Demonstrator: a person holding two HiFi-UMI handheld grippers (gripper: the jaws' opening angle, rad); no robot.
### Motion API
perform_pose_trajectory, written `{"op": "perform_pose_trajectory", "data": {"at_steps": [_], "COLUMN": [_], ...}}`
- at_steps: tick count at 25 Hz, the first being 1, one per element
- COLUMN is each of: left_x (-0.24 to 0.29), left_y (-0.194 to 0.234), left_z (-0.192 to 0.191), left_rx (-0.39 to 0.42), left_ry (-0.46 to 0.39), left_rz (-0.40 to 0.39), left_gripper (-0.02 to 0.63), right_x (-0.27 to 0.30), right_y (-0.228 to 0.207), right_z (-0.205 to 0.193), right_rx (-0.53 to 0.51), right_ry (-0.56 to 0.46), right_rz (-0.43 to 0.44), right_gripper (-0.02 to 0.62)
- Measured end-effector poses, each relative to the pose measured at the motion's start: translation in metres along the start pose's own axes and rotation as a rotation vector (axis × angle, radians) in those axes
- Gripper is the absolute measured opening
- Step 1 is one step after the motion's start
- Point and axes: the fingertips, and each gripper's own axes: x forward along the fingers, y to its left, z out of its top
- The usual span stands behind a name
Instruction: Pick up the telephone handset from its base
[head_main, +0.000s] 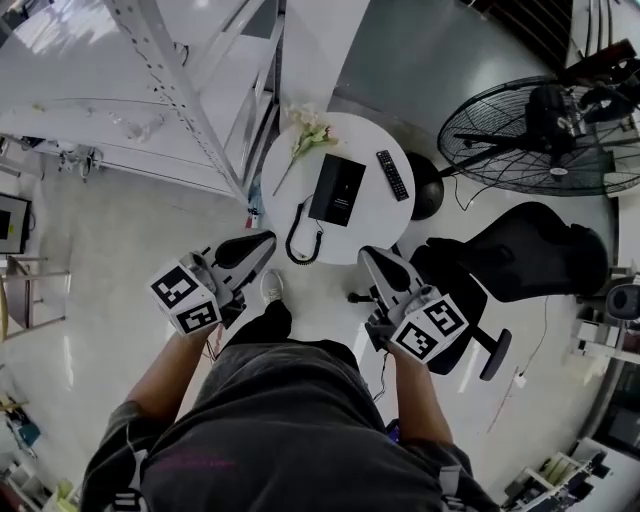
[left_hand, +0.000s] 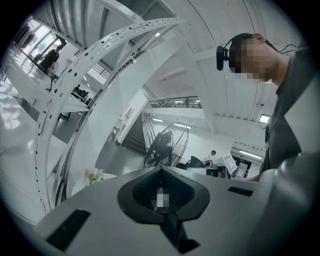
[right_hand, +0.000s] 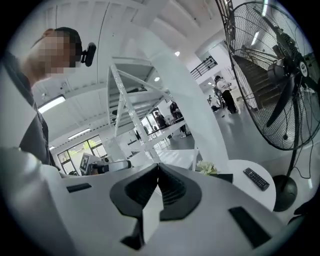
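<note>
A black telephone base (head_main: 338, 190) lies on a small round white table (head_main: 375, 225) in the head view. Its coiled cord (head_main: 300, 240) loops off the left side toward the table's near edge; the handset itself I cannot make out apart from the base. My left gripper (head_main: 264, 240) hangs short of the table's near-left edge, its jaws closed with nothing between them. My right gripper (head_main: 367, 256) sits by the near-right edge, its jaws also together and empty. In the right gripper view the jaw tips (right_hand: 159, 165) meet, with a corner of the telephone (right_hand: 223, 177) beyond them.
White flowers (head_main: 310, 135) and a black remote (head_main: 392, 175) share the table. A big floor fan (head_main: 545, 125) and a black office chair (head_main: 500, 270) stand to the right. A white perforated metal frame (head_main: 180, 90) rises at the left.
</note>
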Motion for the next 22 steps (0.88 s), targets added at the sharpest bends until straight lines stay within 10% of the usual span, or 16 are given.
{"op": "perform_pose_trajectory", "data": {"at_steps": [22], "left_x": [0.043], "left_y": [0.089], "left_z": [-0.013], "left_rx": [-0.084], "left_ry": [0.063], "left_rz": [0.010], "left_gripper": [0.014], "right_x": [0.077], "right_y": [-0.058], "right_z": [0.006], "right_rx": [0.029], "right_ry": [0.063], "right_rz": [-0.028], "right_gripper": [0.020]}}
